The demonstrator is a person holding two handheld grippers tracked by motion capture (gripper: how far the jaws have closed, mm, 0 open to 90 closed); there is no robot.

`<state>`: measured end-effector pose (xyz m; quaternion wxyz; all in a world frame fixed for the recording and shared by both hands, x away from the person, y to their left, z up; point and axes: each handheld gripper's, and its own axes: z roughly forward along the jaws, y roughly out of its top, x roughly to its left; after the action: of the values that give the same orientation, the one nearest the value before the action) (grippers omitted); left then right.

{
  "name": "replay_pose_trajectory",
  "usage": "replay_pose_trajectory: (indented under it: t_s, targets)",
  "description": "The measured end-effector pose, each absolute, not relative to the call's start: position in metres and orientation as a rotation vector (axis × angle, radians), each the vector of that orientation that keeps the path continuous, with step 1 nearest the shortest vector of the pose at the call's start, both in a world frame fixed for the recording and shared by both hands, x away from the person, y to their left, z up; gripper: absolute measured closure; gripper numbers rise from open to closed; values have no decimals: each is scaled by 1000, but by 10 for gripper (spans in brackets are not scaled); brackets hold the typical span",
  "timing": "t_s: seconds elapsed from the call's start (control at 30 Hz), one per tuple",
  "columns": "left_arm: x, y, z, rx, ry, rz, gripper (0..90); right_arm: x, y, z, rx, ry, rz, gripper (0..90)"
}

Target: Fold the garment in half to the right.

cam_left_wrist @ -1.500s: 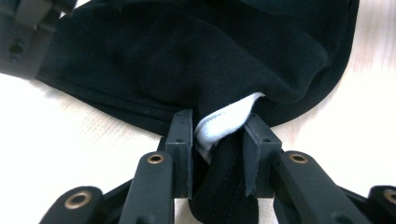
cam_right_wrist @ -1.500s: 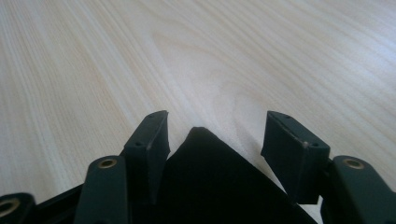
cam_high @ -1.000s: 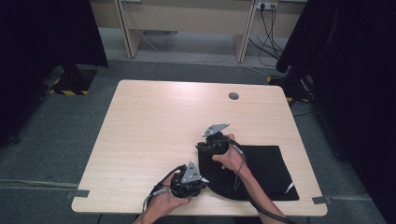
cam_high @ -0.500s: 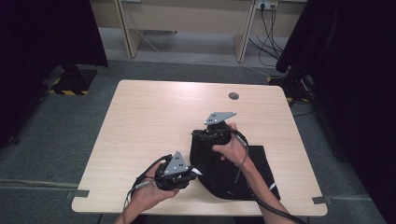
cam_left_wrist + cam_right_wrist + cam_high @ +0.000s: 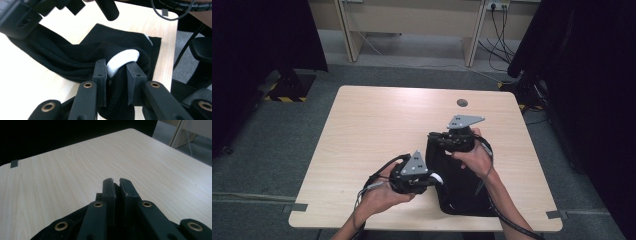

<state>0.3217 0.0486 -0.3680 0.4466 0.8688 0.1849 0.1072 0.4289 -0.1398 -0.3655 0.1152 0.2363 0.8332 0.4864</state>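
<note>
A black garment [image 5: 459,180] with a white trim lies on the light wood desk [image 5: 377,125], at approx. 5 o'clock from the desk centre, reaching to the near edge. The left gripper [image 5: 117,72] pinches a raised fold of it: in the left gripper view the white trim [image 5: 122,60] and black cloth sit between the two fingers [image 5: 100,75], which are a bit apart because of the thick fabric. In the high view this gripper [image 5: 432,180] is at the 9 o'clock side of the garment. The right gripper [image 5: 437,137] holds the far edge of the garment, at its 12 o'clock end, lifted off the desk. In the right gripper view its fingers [image 5: 110,192] are almost pressed together w/ black cloth [image 5: 117,188] in the narrow gap. A round cable hole [image 5: 462,103] is at 1 o'clock on the desk, well apart from the garment.
</note>
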Motion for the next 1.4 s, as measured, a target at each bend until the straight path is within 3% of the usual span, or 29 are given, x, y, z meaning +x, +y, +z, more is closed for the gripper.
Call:
replay_pose_trajectory:
  t_s: [0.43,0.87,1.0,1.03,1.07,1.2,1.4]
  targets:
    - [335,-17,-354,2179,362,209,718,411,-216,-360,789,2327,1466,833]
    - [348,-70,-396,2258,369,128,710,419,-260,-401,948,2336,1411,801]
    - [351,-79,-408,2258,381,104,686,420,-269,-412,996,2345,1382,720]
    - [351,-82,-410,2249,385,96,630,420,-272,-415,1008,2348,1358,663]
    - [352,-84,-412,2235,389,92,630,420,-272,-415,1008,2348,1358,663]
    - [352,-84,-404,2197,394,100,415,420,-274,-417,1061,2350,1246,466]
    - [345,-58,-379,2090,431,98,246,420,-283,-409,1149,2280,1226,358]
